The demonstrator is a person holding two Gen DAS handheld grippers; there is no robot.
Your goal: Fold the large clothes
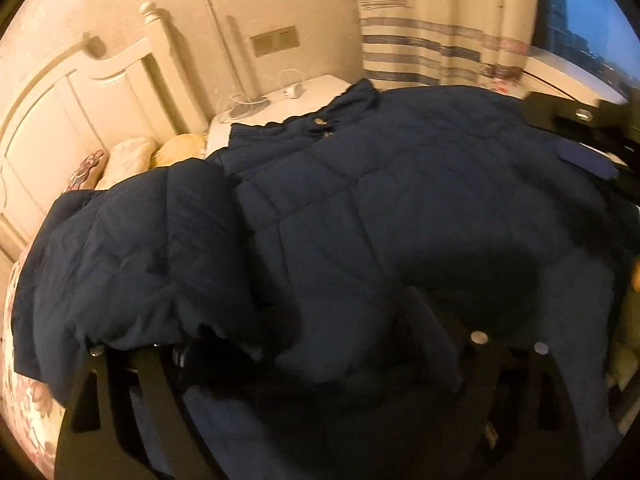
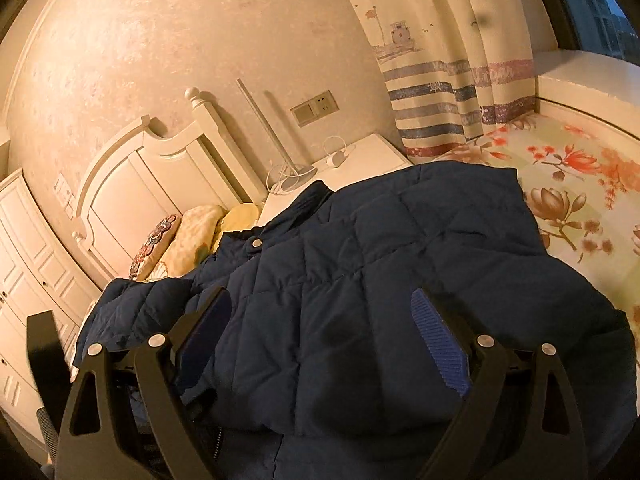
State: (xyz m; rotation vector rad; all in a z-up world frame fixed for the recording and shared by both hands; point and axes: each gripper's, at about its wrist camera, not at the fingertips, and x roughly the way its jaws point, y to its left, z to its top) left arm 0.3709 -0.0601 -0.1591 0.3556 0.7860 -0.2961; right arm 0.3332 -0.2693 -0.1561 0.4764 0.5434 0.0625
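Observation:
A navy quilted jacket (image 1: 360,200) lies spread on the bed, its collar and snap buttons (image 1: 320,122) toward the nightstand. One sleeve (image 1: 140,248) is laid over its left side. My left gripper (image 1: 316,340) hovers low over the near hem; its jaws stand wide and the tips are lost in dark fabric. My right gripper (image 1: 586,156) shows at the jacket's right edge. In the right wrist view the jacket (image 2: 380,248) fills the middle. The right gripper (image 2: 320,320) is open just above it, blue pads (image 2: 440,340) wide apart, pressing nothing.
A floral sheet (image 2: 568,200) covers the bed to the right of the jacket. Pillows (image 2: 192,236) lean on the white headboard (image 2: 160,184). A nightstand (image 2: 368,160) holds a lamp and a charger. Striped curtain (image 2: 452,92), window and wardrobe doors (image 2: 24,272) stand around.

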